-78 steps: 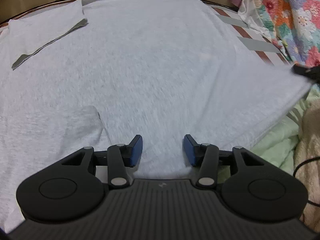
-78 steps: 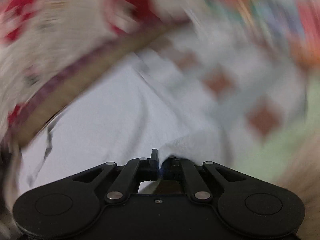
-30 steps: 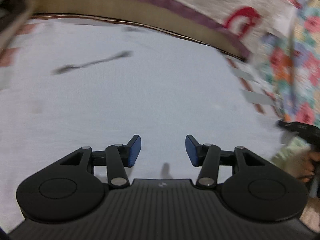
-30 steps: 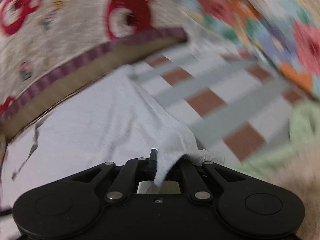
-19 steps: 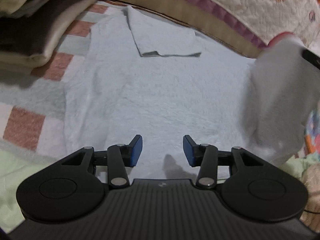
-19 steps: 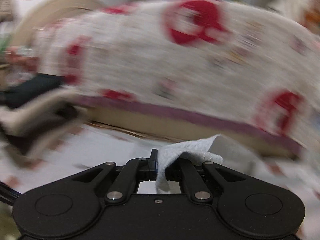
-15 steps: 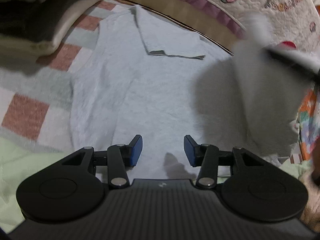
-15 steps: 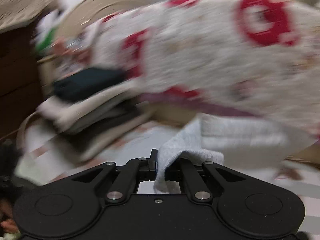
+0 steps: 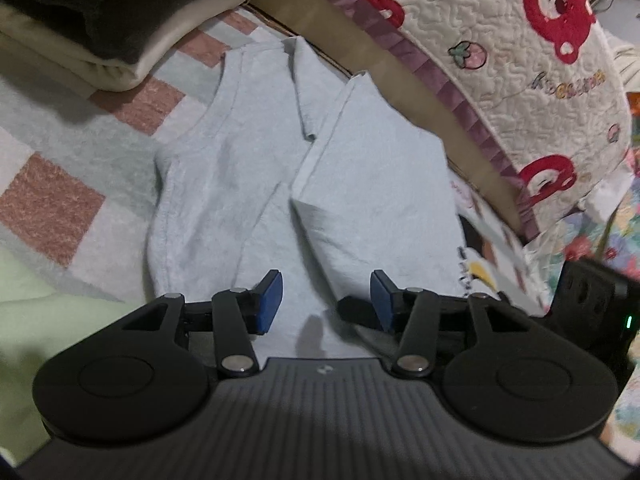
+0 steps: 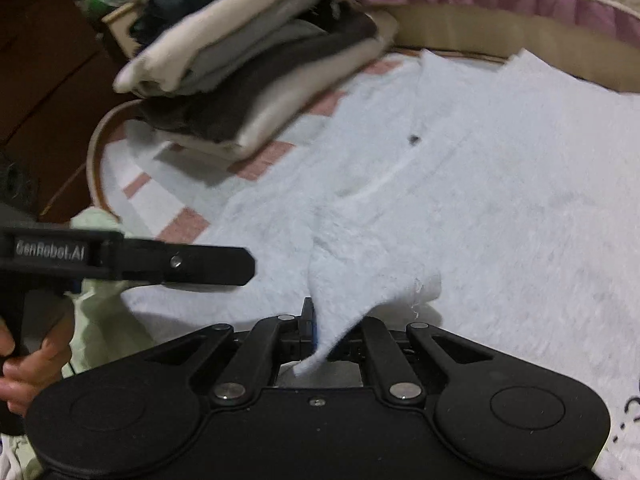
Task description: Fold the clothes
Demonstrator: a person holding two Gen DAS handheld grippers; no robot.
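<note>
A pale grey T-shirt lies on the bed, its right side folded over onto its middle as a flap. My left gripper hovers open just above the shirt's near edge, nothing between its blue pads. In the right wrist view the same shirt spreads across the bed, and my right gripper is shut on a pinched edge of the folded flap. The left gripper's body reaches in from the left there, held by a hand.
A stack of folded clothes in cream, grey and dark tones sits left of the shirt on the checked blanket. A quilted cover with red bears rises behind. Pale green bedding lies at the near left.
My right gripper has carried the shirt's right side up and across, laying it over the middle. The left gripper swung left toward the shirt's other half and stayed open.
</note>
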